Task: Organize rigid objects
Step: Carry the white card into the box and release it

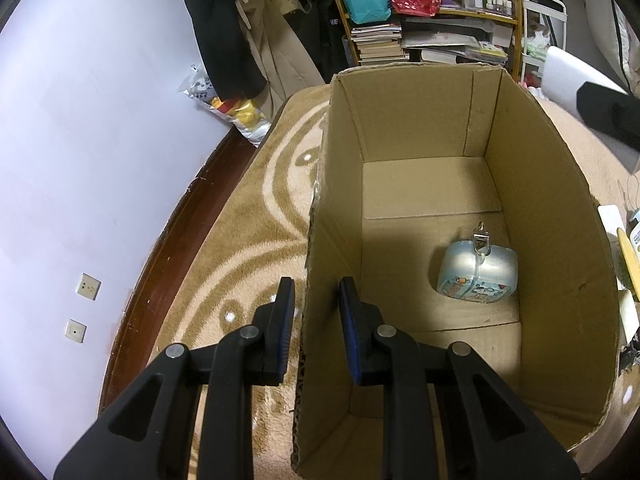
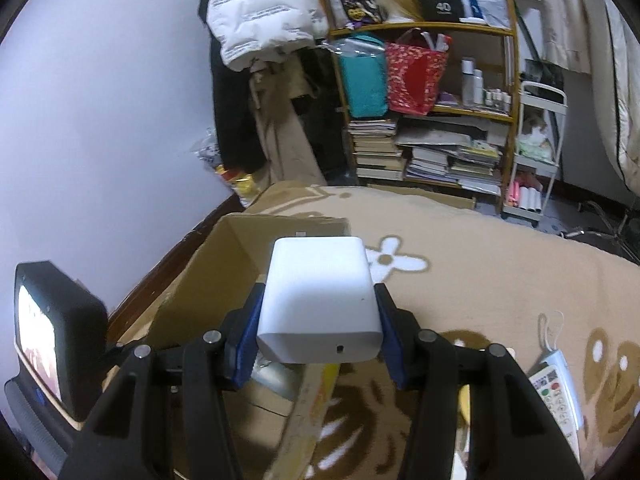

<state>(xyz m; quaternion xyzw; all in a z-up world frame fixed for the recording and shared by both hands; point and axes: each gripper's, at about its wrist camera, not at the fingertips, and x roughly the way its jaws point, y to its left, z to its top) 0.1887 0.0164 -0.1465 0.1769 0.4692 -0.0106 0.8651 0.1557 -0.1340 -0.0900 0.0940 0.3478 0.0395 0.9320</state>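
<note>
Left gripper (image 1: pixel 316 320) fingers straddle the cardboard box (image 1: pixel 560 264) wall, gap visible, not clamped; right gripper (image 2: pixel 318 334) fingers clamp a white block (image 2: pixel 318 300).

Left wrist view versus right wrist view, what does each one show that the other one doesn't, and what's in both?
Only the left wrist view shows the box floor, where a pale blue tin with a metal clasp lies, and the left gripper open astride the box's left wall. Only the right wrist view shows the right gripper shut on a white rounded box, a remote control on the rug, and a small lit screen at left. Both show the cardboard box, the beige patterned rug and the cluttered bookshelf.
</note>
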